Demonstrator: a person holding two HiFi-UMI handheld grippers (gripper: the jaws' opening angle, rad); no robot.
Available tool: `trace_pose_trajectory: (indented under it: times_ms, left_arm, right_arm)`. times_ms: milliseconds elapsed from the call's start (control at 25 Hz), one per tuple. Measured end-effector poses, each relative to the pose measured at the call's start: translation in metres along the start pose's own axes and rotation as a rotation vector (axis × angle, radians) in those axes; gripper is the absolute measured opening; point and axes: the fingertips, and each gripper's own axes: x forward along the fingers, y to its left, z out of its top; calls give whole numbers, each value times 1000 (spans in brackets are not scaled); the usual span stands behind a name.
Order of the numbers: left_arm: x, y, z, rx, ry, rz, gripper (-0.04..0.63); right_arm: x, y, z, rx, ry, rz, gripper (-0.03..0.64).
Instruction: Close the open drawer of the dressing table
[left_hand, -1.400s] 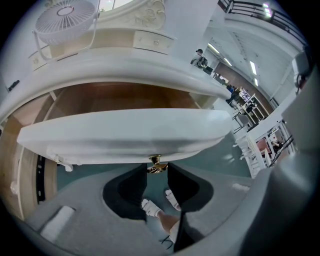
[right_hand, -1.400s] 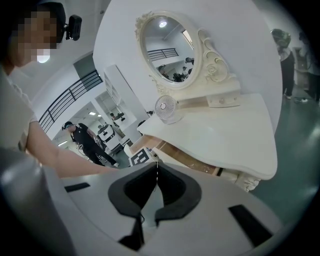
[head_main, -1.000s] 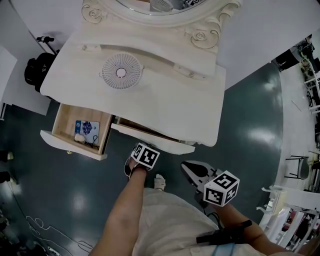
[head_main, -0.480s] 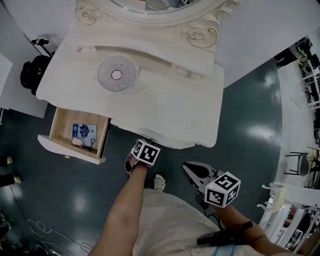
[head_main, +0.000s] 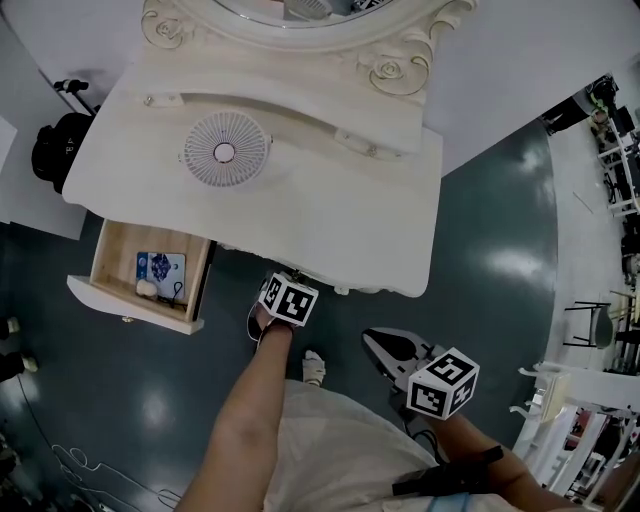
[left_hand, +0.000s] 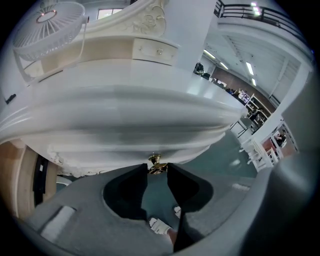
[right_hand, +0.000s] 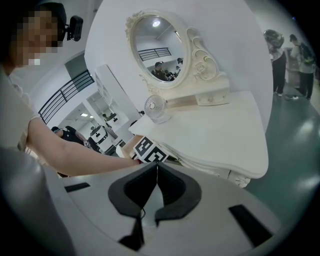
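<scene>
Floor, one open drawer, left hand-held gripper pinching knob, right hand-held gripper closed

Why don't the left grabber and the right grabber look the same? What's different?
The left gripper has its jaws apart, pinching the drawer's brass knob. The right gripper has its jaws shut together on nothing. The left gripper is right up against the front edge of the dressing table, while the right gripper hangs away from it, over the floor. Both carry a cube with square markers.
</scene>
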Motion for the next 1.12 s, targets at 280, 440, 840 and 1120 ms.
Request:
trace_pose_trajectory:
  times_ms: [280, 440, 840, 1120]
  left_arm:
    - [4, 2, 8, -5, -6, -5, 130]
    - [4, 2, 8, -9, -7, -7, 130]
    - [1, 1, 9, 32, 9, -31, 141]
    - [-8, -1, 3, 25, 5, -47, 175]
  right_arm:
    - [-4, -6, -2, 6, -2, -16, 17]
    - [-3, -4, -3, 4, -1, -14, 17]
    - [-3, 3, -7, 0, -4, -10, 17]
    - [-4, 9, -4, -4, -12, -1, 17]
